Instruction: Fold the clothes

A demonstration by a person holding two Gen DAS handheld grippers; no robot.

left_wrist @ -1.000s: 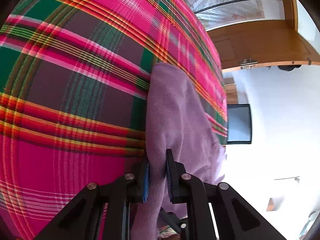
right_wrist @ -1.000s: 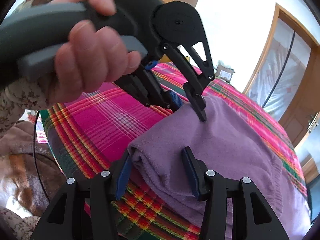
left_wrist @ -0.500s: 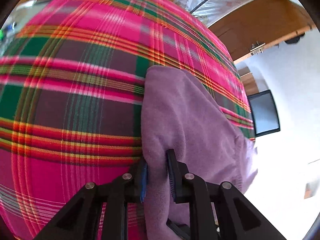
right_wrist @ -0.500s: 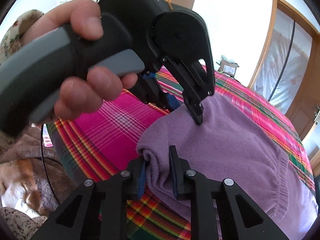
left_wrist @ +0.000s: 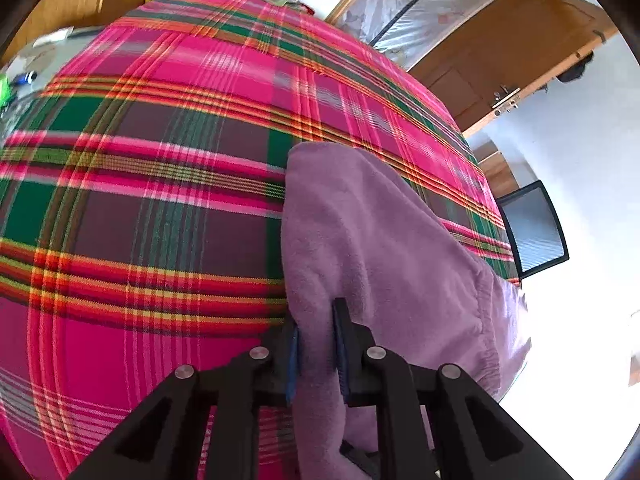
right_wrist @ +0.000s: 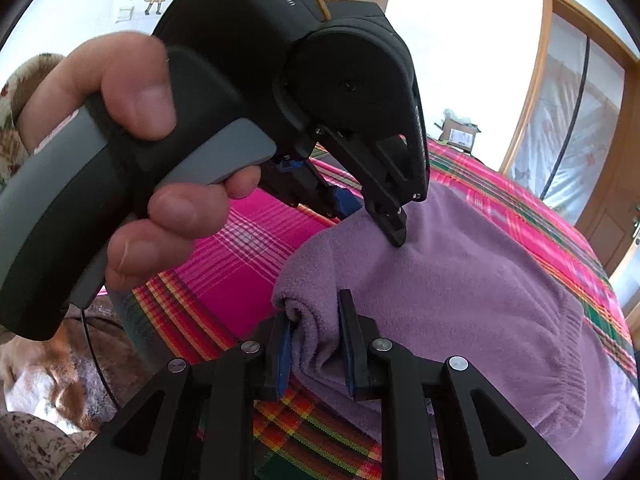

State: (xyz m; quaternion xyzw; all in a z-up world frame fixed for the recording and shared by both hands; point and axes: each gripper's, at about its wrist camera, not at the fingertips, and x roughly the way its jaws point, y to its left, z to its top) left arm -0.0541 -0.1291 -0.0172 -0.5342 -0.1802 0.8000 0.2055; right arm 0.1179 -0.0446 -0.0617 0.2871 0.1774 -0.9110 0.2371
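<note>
A purple fleece garment (left_wrist: 384, 248) lies folded on a bed with a pink, green and red plaid cover (left_wrist: 160, 184). My left gripper (left_wrist: 316, 344) is shut on the garment's near edge. In the right wrist view the garment (right_wrist: 472, 280) fills the right half. My right gripper (right_wrist: 316, 344) is shut on its thick folded corner. The left gripper (right_wrist: 372, 216), held by a hand, pinches the same edge a little farther along, just above and beyond my right gripper.
The plaid cover (right_wrist: 240, 248) spreads to the left of the garment. A wooden door (left_wrist: 520, 48) and a curtained window stand beyond the bed. A cardboard box (right_wrist: 460, 132) sits at the far side. A black chair back (left_wrist: 532, 228) is at the right.
My right gripper closed on the folded corner of the garment. Both grippers have lifted and pulled that edge, and the left view shows more of the bed.
</note>
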